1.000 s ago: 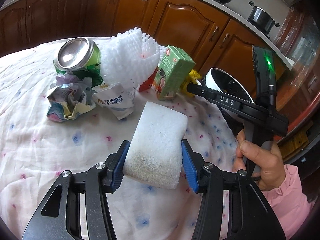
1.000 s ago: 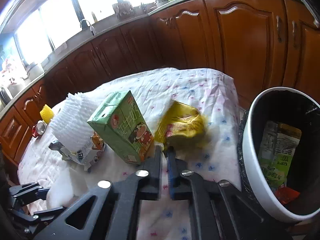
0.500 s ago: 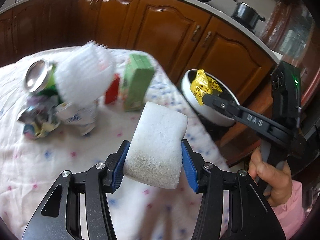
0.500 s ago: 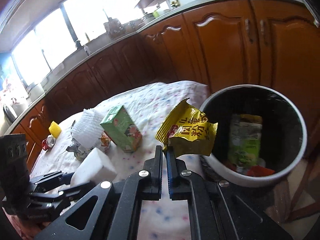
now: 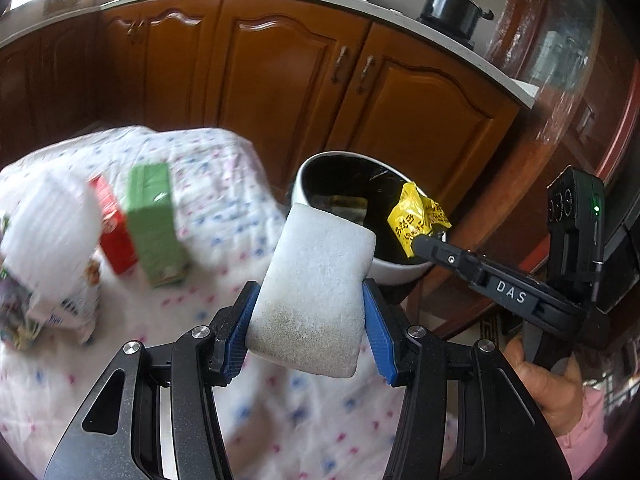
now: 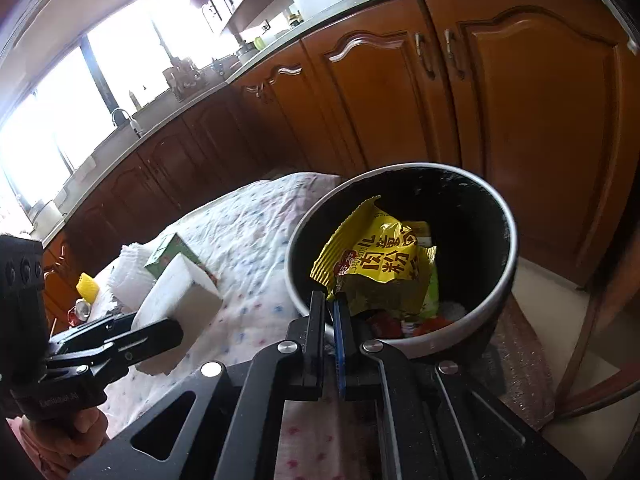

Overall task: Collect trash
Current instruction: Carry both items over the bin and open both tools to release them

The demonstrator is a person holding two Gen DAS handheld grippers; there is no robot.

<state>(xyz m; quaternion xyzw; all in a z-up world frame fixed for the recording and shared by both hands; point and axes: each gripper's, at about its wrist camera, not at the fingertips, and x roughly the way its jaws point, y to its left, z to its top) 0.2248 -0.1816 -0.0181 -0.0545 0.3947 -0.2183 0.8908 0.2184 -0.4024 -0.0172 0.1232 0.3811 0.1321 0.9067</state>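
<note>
My left gripper (image 5: 310, 322) is shut on a white foam block (image 5: 316, 296) and holds it above the table near the bin; the block also shows in the right wrist view (image 6: 176, 300). My right gripper (image 6: 330, 312) is shut on a crumpled yellow snack wrapper (image 6: 376, 260) and holds it over the mouth of the white-rimmed black trash bin (image 6: 508, 236). In the left wrist view the wrapper (image 5: 418, 216) hangs over the bin (image 5: 304, 176). Other trash lies inside the bin.
On the flowered tablecloth (image 5: 224, 184) stand a green carton (image 5: 154, 220), a red box (image 5: 112, 232), white foam netting (image 5: 44, 220) and crumpled packets (image 5: 68, 304). Brown kitchen cabinets (image 5: 280, 72) stand behind. A wooden chair (image 6: 592, 364) is right of the bin.
The right gripper has carried the yellow wrapper from the table to over the bin. The left gripper with the foam block has swung right toward the bin.
</note>
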